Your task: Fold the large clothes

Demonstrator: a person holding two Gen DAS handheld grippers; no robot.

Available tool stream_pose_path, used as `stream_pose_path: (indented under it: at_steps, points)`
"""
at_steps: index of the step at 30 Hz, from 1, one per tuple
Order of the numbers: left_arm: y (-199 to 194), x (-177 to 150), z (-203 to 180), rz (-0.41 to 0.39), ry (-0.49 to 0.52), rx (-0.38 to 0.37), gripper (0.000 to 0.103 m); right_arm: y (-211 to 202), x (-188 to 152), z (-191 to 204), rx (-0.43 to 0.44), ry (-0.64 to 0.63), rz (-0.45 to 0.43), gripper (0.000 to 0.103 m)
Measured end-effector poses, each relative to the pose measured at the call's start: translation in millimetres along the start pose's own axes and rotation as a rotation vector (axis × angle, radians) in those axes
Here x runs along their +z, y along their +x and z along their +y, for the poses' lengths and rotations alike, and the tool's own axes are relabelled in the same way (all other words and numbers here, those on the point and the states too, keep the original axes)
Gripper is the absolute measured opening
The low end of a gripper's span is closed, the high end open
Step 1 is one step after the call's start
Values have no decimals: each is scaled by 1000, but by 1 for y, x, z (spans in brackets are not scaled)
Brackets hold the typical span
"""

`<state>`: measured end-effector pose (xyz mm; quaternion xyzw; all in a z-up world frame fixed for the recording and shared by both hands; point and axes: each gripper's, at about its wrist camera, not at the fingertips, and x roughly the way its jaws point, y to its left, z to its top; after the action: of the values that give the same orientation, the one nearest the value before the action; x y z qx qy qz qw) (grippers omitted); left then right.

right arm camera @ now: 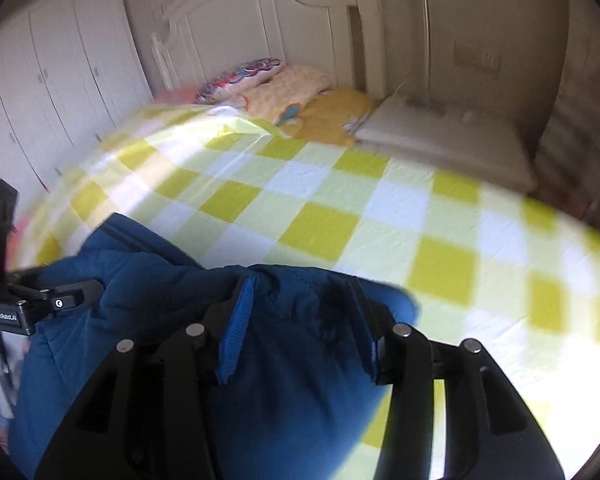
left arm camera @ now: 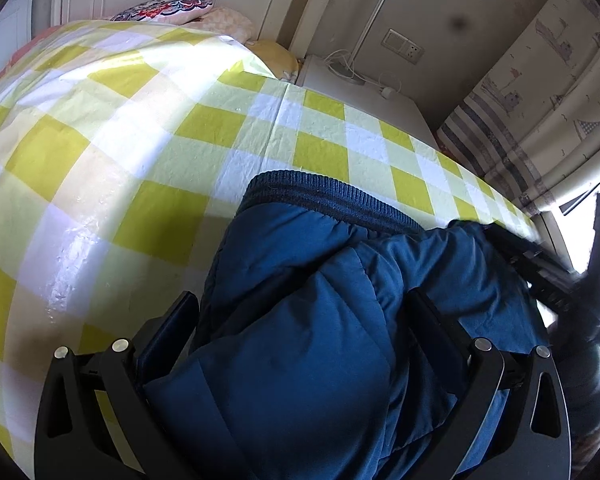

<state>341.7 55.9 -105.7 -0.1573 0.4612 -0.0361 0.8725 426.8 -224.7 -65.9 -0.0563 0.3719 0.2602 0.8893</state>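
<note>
A dark blue padded jacket (left arm camera: 340, 264) lies bunched on a bed with a yellow and white checked sheet (left arm camera: 100, 128). Its ribbed knit hem (left arm camera: 320, 194) faces the far end of the bed. My left gripper (left arm camera: 300, 308) stands open and wide, with the jacket's bulk between its fingers. In the right wrist view the jacket (right arm camera: 140, 276) also fills the gap of my right gripper (right arm camera: 300, 296). Its jaws stand partly apart around a fold, and one blue pad (right arm camera: 236, 328) shows bare. Each gripper shows at the edge of the other's view.
Pillows (right arm camera: 284, 88) are piled against a white headboard (right arm camera: 260, 16). A white bedside table (left arm camera: 364, 92) with cables stands beside the bed, and a patterned curtain (left arm camera: 540, 100) hangs at the right. White wardrobe doors (right arm camera: 60, 80) line the left wall.
</note>
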Motion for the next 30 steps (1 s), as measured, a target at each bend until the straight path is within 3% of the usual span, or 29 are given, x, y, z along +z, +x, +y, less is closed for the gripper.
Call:
stream_pose_path:
  at_steps: [3,4,5,6,8,11,14,17,19,21,24,26,29,30]
  points:
    - [0,0,1,0,-2,-5,99,-28,5,-9,-49,65,-145,55]
    - [1,0,2,1,-6,-10,99,-25,3,-15,-48,101,-150,56]
    - [2,1,3,4,-11,-17,99,-15,1,-16,-51,111,-110,57]
    - [3,1,5,9,-19,-26,99,13,-8,-13,-47,90,16,57]
    - [6,2,8,18,-32,-34,99,24,-21,-10,-36,107,-20,57]
    - [7,1,9,24,-40,-46,99,16,-15,-2,-92,106,34,56]
    - [9,2,10,26,-38,-41,99,-19,-10,18,-153,64,-19,55]
    - [9,2,9,24,-43,-46,99,-70,-28,47,-109,44,-129,62]
    - [9,2,9,24,-44,-47,99,-86,-48,72,-96,-33,-105,71]
    - [10,3,10,22,-47,-51,99,-78,-73,90,-115,-116,-12,69]
    - [8,2,8,17,-43,-44,99,-94,-85,92,-130,-48,-46,69]
    - [6,2,7,3,-29,-23,99,-125,-91,105,-158,-65,-104,69]
    - [0,1,4,-23,-1,11,99,-178,-123,141,-117,-119,-248,69]
    - [-2,0,2,-34,11,22,99,-183,-134,150,-112,-139,-257,71]
